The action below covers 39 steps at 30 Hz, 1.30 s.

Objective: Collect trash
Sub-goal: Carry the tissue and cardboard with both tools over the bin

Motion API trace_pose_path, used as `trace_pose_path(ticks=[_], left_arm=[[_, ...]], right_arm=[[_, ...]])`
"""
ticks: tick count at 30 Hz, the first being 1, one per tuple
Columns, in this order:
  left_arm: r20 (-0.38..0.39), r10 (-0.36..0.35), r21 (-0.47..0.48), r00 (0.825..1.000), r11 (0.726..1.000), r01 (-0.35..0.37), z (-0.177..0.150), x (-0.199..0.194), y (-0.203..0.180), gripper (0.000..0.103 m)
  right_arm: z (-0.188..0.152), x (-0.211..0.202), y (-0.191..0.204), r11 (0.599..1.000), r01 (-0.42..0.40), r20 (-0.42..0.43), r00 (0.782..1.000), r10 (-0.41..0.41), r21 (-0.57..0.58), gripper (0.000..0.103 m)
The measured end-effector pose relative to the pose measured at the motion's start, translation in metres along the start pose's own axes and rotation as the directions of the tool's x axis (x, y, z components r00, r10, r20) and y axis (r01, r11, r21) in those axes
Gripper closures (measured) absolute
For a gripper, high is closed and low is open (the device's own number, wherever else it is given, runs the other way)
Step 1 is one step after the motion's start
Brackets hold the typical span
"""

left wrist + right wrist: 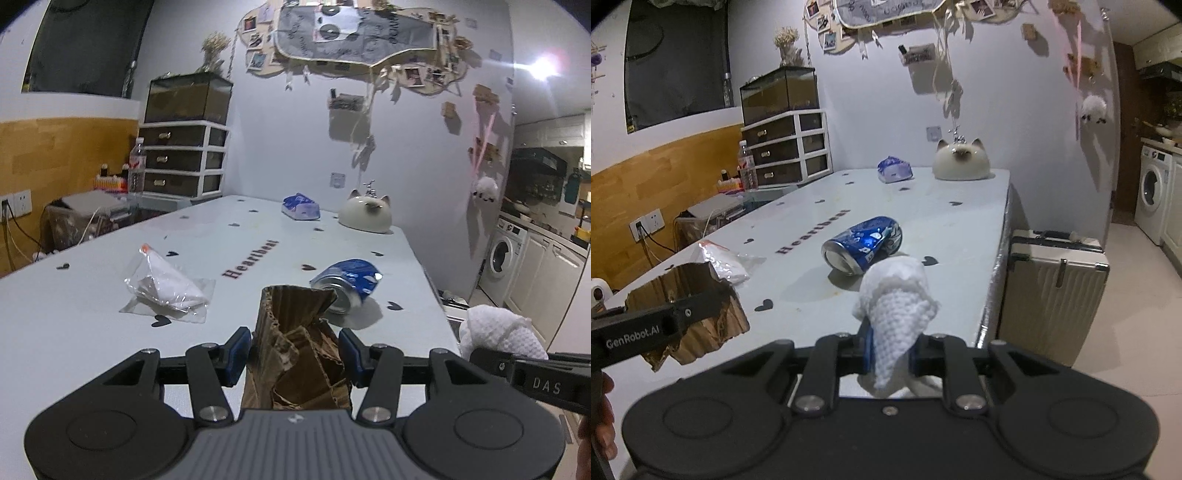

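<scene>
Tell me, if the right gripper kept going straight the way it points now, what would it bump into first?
Most likely the crushed blue can lying on the table. The right gripper, clamped on a white paper wad, aims slightly downward at it, though depth is hard to judge.

Dim indoor light, cool bluish cast in both views. One bright source, blown out with flare, high on the right of the left wrist view near the wall (pixel 546 68). Soft shadows beside the crushed can (pixel 862 243) on the table (pixel 960 221), darker ones under the wall decorations (pixel 351 125). Mild sheen on the tabletop. Strong fisheye bending at the edges, black vignette in the corners. Slight overall softness and noise; far kitchen area (pixel 546 221) grainy. Near foreground acceptably sharp.
</scene>
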<state>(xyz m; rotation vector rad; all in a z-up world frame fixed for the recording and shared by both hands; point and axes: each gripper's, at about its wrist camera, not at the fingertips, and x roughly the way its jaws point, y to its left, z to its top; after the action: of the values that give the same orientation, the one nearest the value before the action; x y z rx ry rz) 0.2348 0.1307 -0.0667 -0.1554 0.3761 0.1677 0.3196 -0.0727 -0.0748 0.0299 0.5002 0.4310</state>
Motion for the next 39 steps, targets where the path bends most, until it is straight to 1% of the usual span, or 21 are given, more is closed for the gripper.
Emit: trace_pose_path(ticks=[7, 13, 20, 29, 35, 39], left_arm=[[0.023, -0.037, 0.016, 0.999, 0.999, 0.036, -0.009, -0.033, -0.019, 0.05], [0.032, -0.071, 0.044, 0.997, 0.997, 0.07, -0.018, -0.054, -0.043, 0.05], [0.035, -0.143, 0.077, 0.989, 0.987, 0.14, -0.032, -0.071, -0.08, 0.05], [0.006, -0.251, 0.116, 0.968, 0.962, 0.248, -0.053, -0.082, -0.139, 0.05], [-0.031, -0.314, 0.142, 0.949, 0.938, 0.316, -0.069, -0.082, -0.179, 0.05], [-0.067, -0.356, 0.154, 0.932, 0.919, 0.362, -0.081, -0.078, -0.204, 0.05]], right_arm=[[-0.011, -0.042, -0.009, 1.0, 0.02, 0.034, 0.999, -0.02, 0.0, 0.084], [-0.025, -0.074, -0.026, 0.998, 0.054, 0.052, 0.997, -0.055, 0.015, 0.084], [-0.044, -0.111, -0.055, 0.993, 0.112, 0.066, 0.991, -0.115, 0.04, 0.084], [-0.072, -0.152, -0.1, 0.977, 0.196, 0.064, 0.977, -0.202, 0.09, 0.084], [-0.089, -0.173, -0.13, 0.961, 0.248, 0.059, 0.965, -0.256, 0.122, 0.084], [-0.101, -0.183, -0.151, 0.947, 0.288, 0.047, 0.954, -0.297, 0.143, 0.084]])
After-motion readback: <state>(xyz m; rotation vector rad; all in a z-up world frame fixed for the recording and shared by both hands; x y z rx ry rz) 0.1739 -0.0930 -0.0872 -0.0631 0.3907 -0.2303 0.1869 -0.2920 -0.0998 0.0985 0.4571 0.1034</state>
